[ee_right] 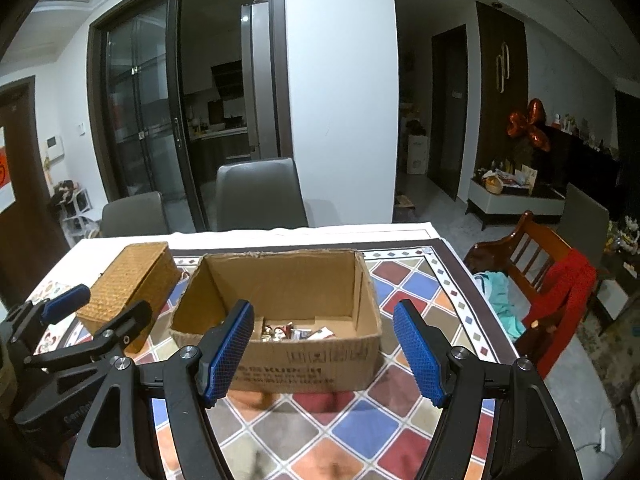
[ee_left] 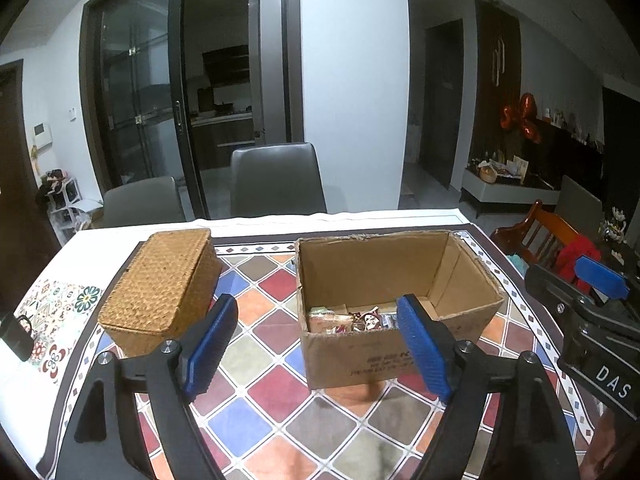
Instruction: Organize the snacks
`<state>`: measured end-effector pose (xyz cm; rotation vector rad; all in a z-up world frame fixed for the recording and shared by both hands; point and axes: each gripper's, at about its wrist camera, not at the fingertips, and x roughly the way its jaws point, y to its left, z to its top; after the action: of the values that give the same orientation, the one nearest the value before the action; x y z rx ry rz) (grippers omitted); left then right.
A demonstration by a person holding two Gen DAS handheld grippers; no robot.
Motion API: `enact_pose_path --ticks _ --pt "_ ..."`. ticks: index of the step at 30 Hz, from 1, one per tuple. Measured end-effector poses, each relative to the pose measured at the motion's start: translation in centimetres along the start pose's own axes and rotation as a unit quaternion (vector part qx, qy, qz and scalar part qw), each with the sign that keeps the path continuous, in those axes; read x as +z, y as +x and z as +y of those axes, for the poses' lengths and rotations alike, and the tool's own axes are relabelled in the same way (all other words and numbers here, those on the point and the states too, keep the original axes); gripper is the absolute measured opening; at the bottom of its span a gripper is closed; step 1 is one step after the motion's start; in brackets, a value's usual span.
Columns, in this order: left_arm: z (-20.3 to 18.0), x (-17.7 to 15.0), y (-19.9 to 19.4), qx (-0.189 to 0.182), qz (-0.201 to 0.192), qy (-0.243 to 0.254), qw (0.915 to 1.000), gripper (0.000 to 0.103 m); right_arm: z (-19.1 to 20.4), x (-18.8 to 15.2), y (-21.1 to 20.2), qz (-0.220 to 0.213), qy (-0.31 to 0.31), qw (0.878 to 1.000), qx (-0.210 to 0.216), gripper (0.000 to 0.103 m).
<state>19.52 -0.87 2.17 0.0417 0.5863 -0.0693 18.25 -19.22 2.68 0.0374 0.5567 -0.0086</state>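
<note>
Left wrist view: left gripper (ee_left: 316, 348) w/ blue pads spread wide, holding nothing, above the checked tablecloth (ee_left: 276, 396); closed woven basket (ee_left: 160, 288) sits left, open cardboard box (ee_left: 400, 304) right, w/ a gap between them. Snacks (ee_left: 360, 320) lie in the box bottom. Right wrist view: right gripper (ee_right: 324, 354) also wide & empty, just in front of the box.

Dim indoor light, bluish cast, dark vignetted corners, fisheye-bent edges, soft shadows
</note>
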Motion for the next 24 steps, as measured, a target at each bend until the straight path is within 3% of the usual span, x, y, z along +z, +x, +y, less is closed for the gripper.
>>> enact_pose_path --ticks 24 --pt "-0.6 -3.6 -6.0 0.002 -0.005 -0.005 1.0000 0.091 -0.8 -3.3 -6.4 -0.016 0.002 1.000 -0.015 0.078"
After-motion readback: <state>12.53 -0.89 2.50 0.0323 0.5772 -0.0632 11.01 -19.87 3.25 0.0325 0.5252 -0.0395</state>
